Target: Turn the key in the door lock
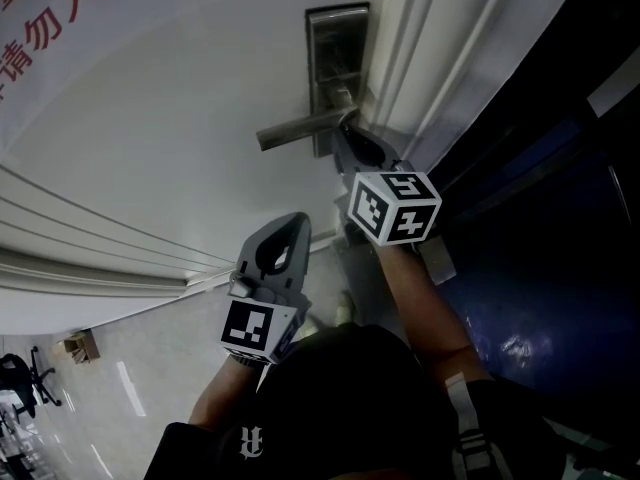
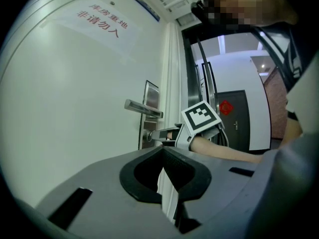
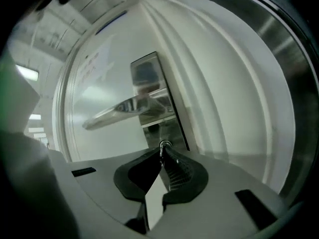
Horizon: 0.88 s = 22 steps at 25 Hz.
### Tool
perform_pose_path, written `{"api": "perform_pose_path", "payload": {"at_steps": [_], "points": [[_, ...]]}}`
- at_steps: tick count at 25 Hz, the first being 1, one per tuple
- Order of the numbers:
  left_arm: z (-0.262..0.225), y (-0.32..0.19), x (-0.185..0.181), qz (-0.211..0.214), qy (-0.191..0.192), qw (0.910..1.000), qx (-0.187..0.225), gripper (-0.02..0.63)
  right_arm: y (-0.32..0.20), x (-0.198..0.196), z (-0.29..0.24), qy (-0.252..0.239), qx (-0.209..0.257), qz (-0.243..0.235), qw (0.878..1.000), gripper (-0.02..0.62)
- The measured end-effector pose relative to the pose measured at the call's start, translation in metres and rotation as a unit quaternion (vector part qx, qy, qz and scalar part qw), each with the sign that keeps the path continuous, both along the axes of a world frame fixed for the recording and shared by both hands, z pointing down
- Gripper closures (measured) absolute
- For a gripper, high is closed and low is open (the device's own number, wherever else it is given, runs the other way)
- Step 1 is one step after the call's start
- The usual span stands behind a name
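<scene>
A steel lock plate point(image 1: 337, 63) with a lever handle point(image 1: 300, 126) is set near the edge of a white door point(image 1: 170, 118). My right gripper point(image 1: 347, 126) reaches in under the handle, against the plate. In the right gripper view its jaws point(image 3: 162, 151) are shut on a small metal key point(image 3: 163, 145) that sits in the lock below the handle point(image 3: 124, 108). My left gripper point(image 1: 290, 236) hangs back from the door, lower and to the left, shut with nothing in it. The left gripper view shows the handle point(image 2: 143, 108) and the right gripper point(image 2: 158, 134) at the lock.
The door frame point(image 1: 420, 58) runs just right of the lock, with a dark panel point(image 1: 540, 218) beyond it. Red characters point(image 1: 40, 28) are printed on the door's upper part. A tiled floor point(image 1: 110, 388) with an office chair point(image 1: 25, 383) lies below left.
</scene>
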<state>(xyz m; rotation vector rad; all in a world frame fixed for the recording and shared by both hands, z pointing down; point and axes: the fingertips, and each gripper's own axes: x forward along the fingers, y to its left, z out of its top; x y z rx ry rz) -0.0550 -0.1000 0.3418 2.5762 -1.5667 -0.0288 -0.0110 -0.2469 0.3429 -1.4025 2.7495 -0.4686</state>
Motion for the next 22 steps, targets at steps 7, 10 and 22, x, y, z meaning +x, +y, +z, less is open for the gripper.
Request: {"api": "perform_pose_path", "payload": {"at_steps": [7, 10, 22], "points": [[0.0, 0.002, 0.0, 0.001, 0.0, 1.0, 0.004, 0.6, -0.003, 0.004, 0.003, -0.308, -0.166, -0.038, 0.936, 0.569], [0.0, 0.003, -0.001, 0.001, 0.0, 1.0, 0.001, 0.6, -0.003, 0.006, 0.01, -0.389, -0.227, -0.042, 0.892, 0.569], [-0.001, 0.005, -0.002, -0.002, -0.001, 1.0, 0.005, 0.6, -0.005, 0.002, 0.012, -0.517, -0.307, -0.084, 0.795, 0.571]]}}
